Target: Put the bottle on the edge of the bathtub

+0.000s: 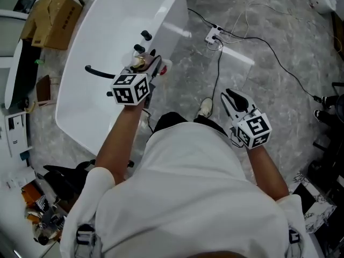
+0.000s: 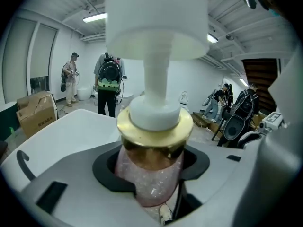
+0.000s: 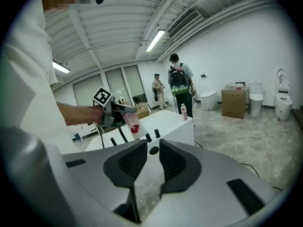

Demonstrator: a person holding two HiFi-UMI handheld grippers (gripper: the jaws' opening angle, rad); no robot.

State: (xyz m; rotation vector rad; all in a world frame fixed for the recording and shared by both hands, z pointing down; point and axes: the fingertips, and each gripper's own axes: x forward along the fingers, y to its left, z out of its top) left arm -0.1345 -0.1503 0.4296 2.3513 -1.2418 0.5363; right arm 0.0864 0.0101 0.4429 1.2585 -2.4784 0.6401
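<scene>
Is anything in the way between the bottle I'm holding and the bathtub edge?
Nothing visible blocks it. The left hand-held gripper holds the bottle over the bathtub rim; black knobs stand on that rim just beyond, so keep clear of them.

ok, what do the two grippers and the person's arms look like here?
The left claw and right claw have pale grey-white bodies with black ribbed pads. Each carries a white cube printed with black square markers. The person wears a white short-sleeved T-shirt, with the arms bare below the sleeves.
</scene>
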